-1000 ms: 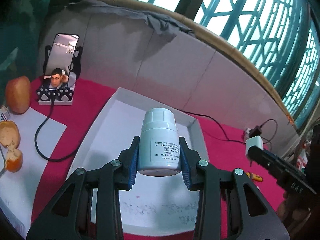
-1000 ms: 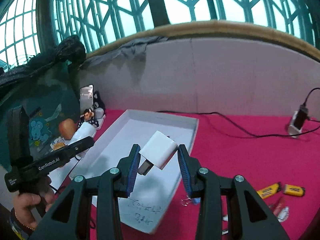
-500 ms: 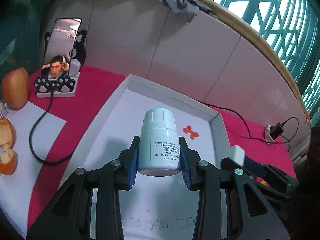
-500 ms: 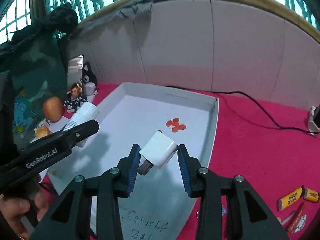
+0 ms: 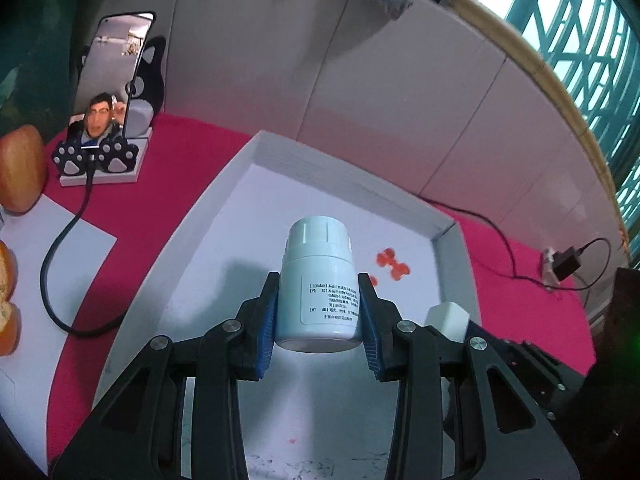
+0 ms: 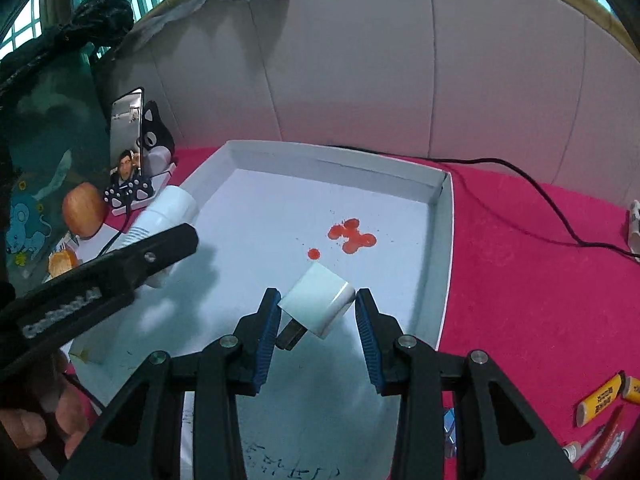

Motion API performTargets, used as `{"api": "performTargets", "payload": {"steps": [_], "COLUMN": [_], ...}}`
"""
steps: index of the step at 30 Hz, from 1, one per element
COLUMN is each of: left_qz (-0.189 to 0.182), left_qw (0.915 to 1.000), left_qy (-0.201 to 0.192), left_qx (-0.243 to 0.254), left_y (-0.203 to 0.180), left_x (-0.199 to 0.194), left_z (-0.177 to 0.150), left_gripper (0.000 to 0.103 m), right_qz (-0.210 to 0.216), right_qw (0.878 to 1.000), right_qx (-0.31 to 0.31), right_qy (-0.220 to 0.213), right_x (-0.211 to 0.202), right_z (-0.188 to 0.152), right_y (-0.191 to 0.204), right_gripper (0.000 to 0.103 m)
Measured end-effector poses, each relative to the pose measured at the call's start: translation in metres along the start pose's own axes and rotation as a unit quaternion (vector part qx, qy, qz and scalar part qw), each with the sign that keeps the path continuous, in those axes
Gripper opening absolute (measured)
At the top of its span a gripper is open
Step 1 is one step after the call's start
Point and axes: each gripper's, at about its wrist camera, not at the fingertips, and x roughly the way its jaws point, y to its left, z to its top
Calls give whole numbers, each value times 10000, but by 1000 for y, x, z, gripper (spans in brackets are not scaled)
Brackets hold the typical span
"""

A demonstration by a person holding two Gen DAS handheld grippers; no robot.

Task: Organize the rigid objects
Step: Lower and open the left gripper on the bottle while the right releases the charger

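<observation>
My left gripper is shut on a white pill bottle with a printed label, held upright over the white tray. My right gripper is shut on a white charger plug, held tilted above the same tray near its right wall. The plug also shows in the left wrist view at the right. The bottle shows in the right wrist view at the left, over the tray's left edge. A red stain marks the tray floor.
A phone on a cat-paw stand with a black cable stands at the back left. Bread rolls lie on white paper at the left. A charger and cable lie on the red cloth at the right. Lighters and pens lie at the right.
Both grippers have moved forward and down over the tray, each still holding its object. The tray floor and red stain now lie closer below.
</observation>
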Motion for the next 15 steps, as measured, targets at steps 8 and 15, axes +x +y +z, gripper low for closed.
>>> {"api": "performTargets", "payload": {"steps": [8,15], "left_qz": [-30,-339], "left_qw": [9999,9992], "left_qy": [148,0], "left_qx": [-34,-211], "left_y": [1,3], "left_x": [6,-9], "left_z": [-3,-2], "left_gripper": [52,86], "right_qz": [-248,-407], "right_qw": [9994,9982], "right_qx": [-45,-72], "right_qy": [-223,-439], "right_x": [-7,-18], "right_z": [-1,-5], "right_y": [0,1], "right_gripper": [74,84]}}
